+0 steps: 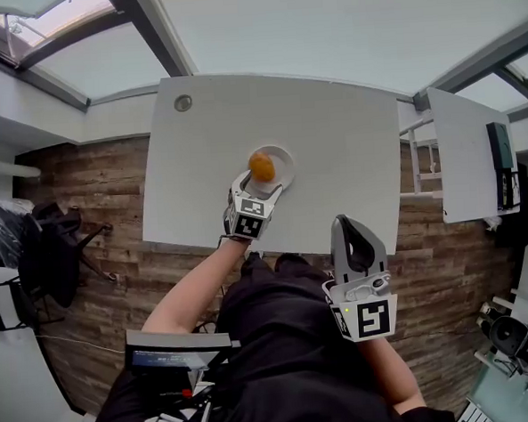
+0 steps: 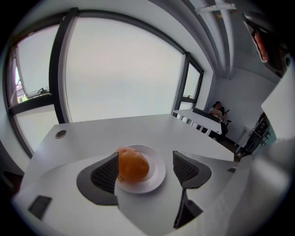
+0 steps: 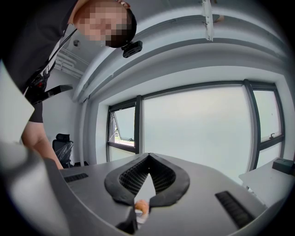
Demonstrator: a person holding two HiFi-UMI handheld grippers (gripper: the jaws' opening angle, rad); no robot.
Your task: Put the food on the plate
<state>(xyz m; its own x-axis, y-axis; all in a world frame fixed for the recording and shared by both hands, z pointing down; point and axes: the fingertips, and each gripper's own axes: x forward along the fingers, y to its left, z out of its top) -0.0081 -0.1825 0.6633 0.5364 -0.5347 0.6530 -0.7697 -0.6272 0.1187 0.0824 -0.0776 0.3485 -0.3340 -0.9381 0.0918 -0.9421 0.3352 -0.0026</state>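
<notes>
Head view: left gripper [image 1: 262,182] reaches over the white surface [image 1: 340,147], its fingers [image 2: 105,174] spread either side of the plate [image 2: 158,175], where the orange food [image 2: 133,167] sits. Right gripper [image 1: 350,223], at the near edge, has its fingers pressed together.

The food [image 2: 133,167] hides the left side of the plate [image 2: 156,174] beneath it
</notes>
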